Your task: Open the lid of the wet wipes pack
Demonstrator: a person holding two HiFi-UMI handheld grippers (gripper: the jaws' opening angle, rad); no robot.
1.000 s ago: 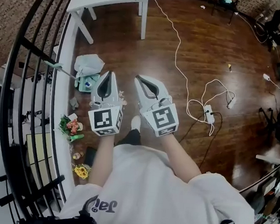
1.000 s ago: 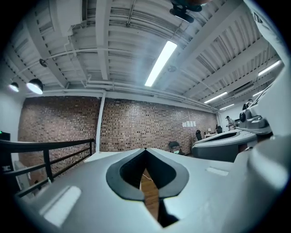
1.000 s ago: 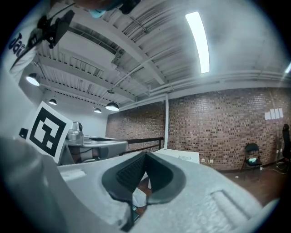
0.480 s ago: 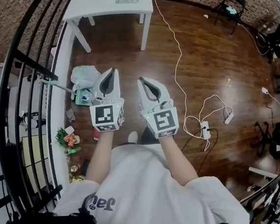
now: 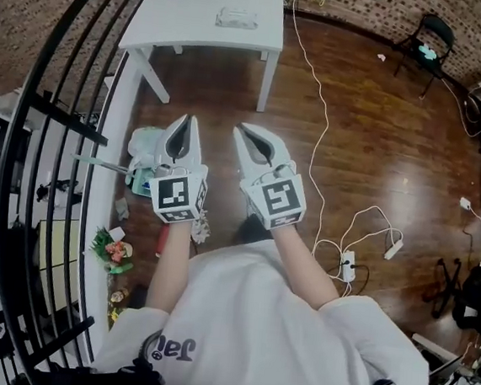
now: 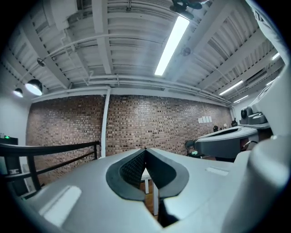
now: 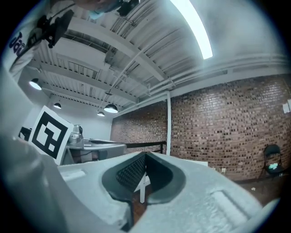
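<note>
The counter (image 5: 181,21) draws nearer at twelve o'clock, pack (image 5: 238,18) on top. Left tool (image 5: 188,119) and right tool (image 5: 239,129) are both closed and empty, so it's approach only.

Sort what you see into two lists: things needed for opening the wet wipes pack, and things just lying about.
For the job: pack, seemingly the wipes, on the white table; left gripper, right gripper, both shut and empty.
Lying about: white cable, power strip, black chair, plastic bag, flowers.
</note>
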